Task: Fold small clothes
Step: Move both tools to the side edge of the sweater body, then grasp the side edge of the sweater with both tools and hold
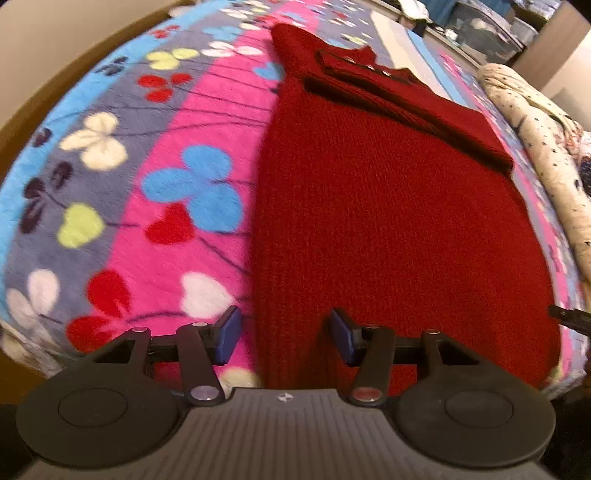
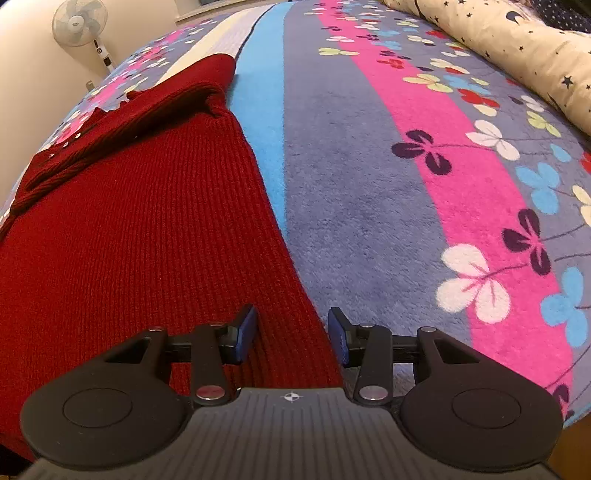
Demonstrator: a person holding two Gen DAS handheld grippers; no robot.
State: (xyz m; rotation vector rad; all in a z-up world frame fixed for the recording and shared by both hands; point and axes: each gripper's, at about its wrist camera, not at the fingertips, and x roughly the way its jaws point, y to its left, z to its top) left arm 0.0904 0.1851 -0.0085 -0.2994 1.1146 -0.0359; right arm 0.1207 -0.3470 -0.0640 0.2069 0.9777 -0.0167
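place: my bedroom at home | signs: flowered fleece blanket (image 2: 369, 184) on bed, star-print quilt (image 2: 517, 40), standing fan (image 2: 79, 22)

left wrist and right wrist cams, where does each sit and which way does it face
Left wrist: on the left gripper, angled down at the red sweater's left hem corner; its open fingers show.
Right wrist: on the right gripper, angled down at the right hem corner; its open fingers show.
Shared: sweater, floral blanket, starry quilt.

a fleece blanket (image 2: 351, 206) striped pink, blue and grey with clover prints covers the bed. a cream star-printed quilt (image 2: 517, 48) lies bunched along its far edge. a white pedestal fan (image 2: 79, 22) stands by the pale wall (image 2: 26, 81).
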